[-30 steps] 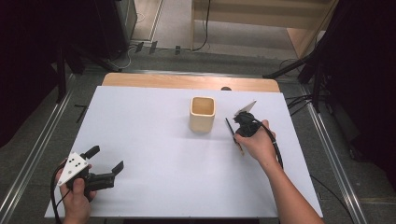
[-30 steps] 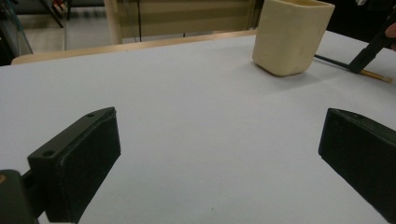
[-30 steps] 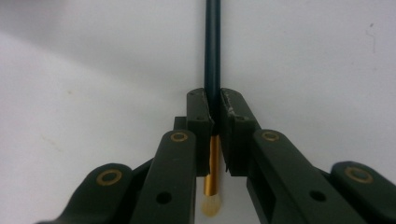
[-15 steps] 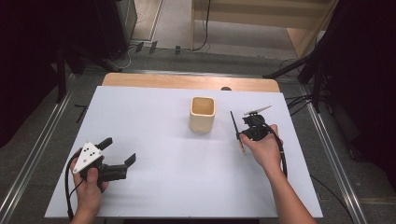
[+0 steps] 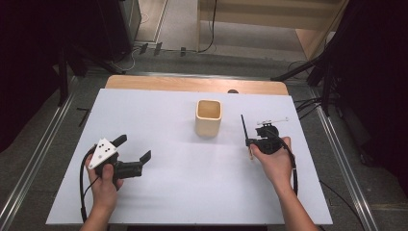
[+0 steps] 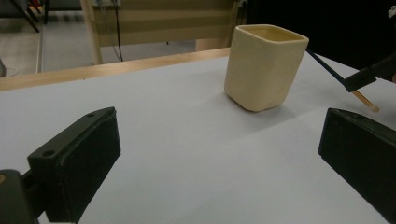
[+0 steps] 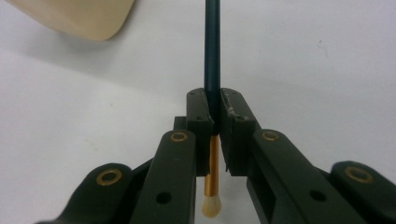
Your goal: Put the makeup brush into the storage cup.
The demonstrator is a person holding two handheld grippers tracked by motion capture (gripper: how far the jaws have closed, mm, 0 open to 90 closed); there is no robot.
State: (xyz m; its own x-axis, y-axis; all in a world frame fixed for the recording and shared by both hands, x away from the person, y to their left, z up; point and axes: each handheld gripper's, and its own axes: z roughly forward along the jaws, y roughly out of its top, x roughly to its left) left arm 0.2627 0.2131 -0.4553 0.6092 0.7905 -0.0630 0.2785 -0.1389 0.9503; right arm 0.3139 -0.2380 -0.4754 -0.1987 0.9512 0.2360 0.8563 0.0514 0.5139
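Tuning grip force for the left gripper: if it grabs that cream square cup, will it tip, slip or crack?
The cup looks squat, with flat sides and a wide base, so tipping seems unlikely. Its smooth, slightly glossy walls taper toward the bottom, so pads may slide upward; a grip low on the flats seems safer. It looks like ceramic or hard plastic: probably rigid, possibly brittle. The left gripper stands open, apart from it.

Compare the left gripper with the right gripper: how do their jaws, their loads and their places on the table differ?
The left gripper has its jaws wide apart and holds nothing; the right gripper is clamped on a slim paintbrush. The left gripper sits near the table's front left, far from the cream cup; the right gripper is just right of the cup. Both are black, hand-held and cabled.
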